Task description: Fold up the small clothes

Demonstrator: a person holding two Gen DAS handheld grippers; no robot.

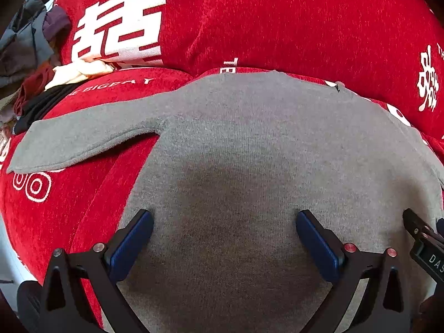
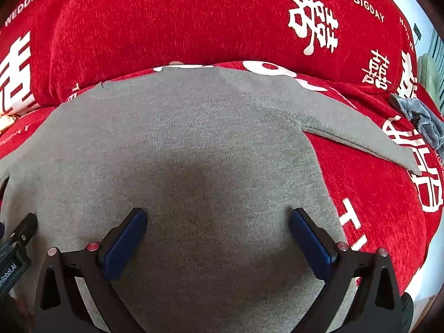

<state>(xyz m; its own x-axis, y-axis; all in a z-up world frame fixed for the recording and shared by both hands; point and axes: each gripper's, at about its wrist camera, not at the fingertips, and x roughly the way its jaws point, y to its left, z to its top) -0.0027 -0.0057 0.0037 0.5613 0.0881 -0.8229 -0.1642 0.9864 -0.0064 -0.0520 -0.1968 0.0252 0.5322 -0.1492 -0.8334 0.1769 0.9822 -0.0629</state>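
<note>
A grey knitted long-sleeved top (image 1: 249,144) is seen spread flat on a red sofa cover (image 1: 277,22) printed with white Chinese characters and English words. In the left wrist view, the body of the top fills the centre and lower half, and 1 sleeve (image 1: 83,141) is stretched out toward 9 o'clock, its cuff lying on the red fabric. In the right wrist view, the other sleeve (image 2: 360,136) is stretched toward 3 o'clock.

The left gripper (image 1: 224,238) is held low over the lower part of the top, at 6 o'clock in its own view. Its jaws are spread wide, and nothing is gripped between the blue pads (image 1: 130,244). The right gripper (image 2: 217,236) is held likewise over the same garment, jaws spread wide and holding nothing. Whether the fingertips touch the knit cannot be told. Part of the right gripper is seen at 4 o'clock in the left wrist view, just beside the left gripper.

A pile of mixed clothes (image 1: 38,63) is seen at 10 o'clock in the left wrist view, on the sofa, well apart from the top. A crumpled grey-blue cloth (image 2: 419,119) is seen at 2 o'clock in the right wrist view, near the sleeve end.
</note>
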